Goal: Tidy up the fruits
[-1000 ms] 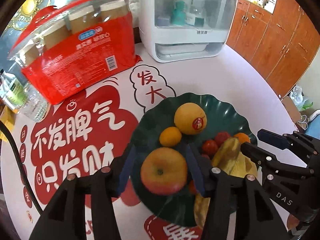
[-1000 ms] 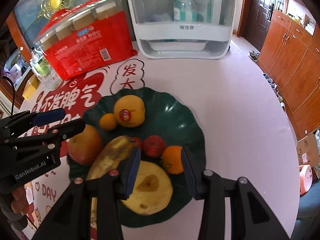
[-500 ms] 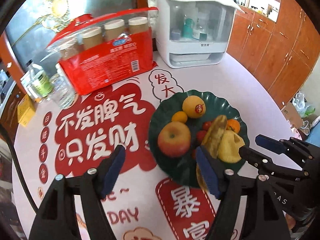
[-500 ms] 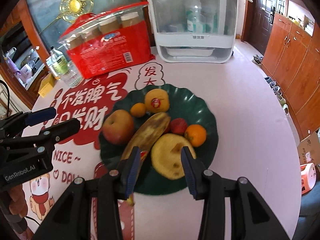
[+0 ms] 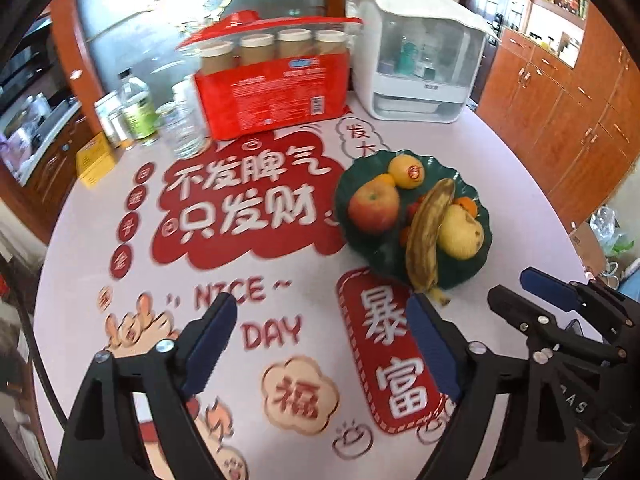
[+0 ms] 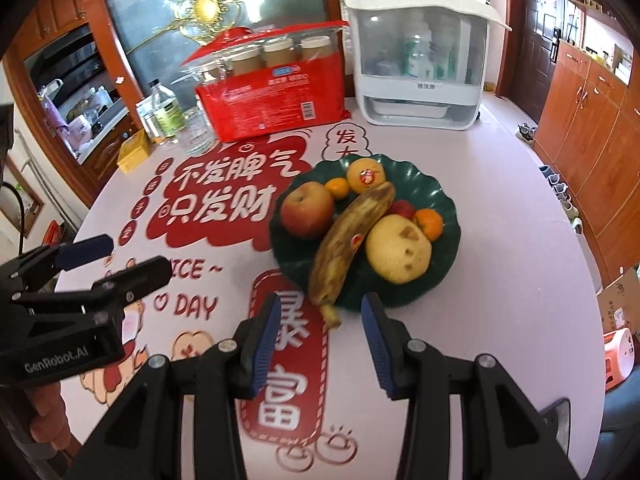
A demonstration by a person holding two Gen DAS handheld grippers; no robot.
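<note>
A dark green scalloped plate (image 5: 349, 184) (image 6: 434, 188) holds a red-yellow apple (image 5: 374, 208) (image 6: 307, 209), a spotted banana (image 5: 429, 232) (image 6: 350, 238), a pale bruised pear (image 5: 461, 232) (image 6: 399, 249), a stickered orange fruit (image 5: 407, 170) (image 6: 365, 176), small tangerines (image 6: 429, 223) and small red fruits (image 6: 402, 209). My left gripper (image 5: 320, 336) hovers over the printed tablecloth, well short of the plate; its jaws are opening with nothing between them. My right gripper (image 6: 320, 334) is partly open and empty, just short of the banana's tip. Each gripper shows at the edge of the other's view.
A red pack of jars (image 5: 272, 88) (image 6: 272, 92), a white lidded appliance (image 5: 416, 64) (image 6: 420, 68), bottles and a glass (image 5: 184, 132) (image 6: 196, 132) and a yellow box (image 5: 96, 158) stand along the table's far side. Wooden cabinets (image 6: 592, 128) and a cardboard box (image 6: 624, 300) are on the right.
Both grippers have pulled back and up from the plate. The left one let go of the apple, which stays on the plate, and spread its jaws wide. The right gripper's gap looks unchanged.
</note>
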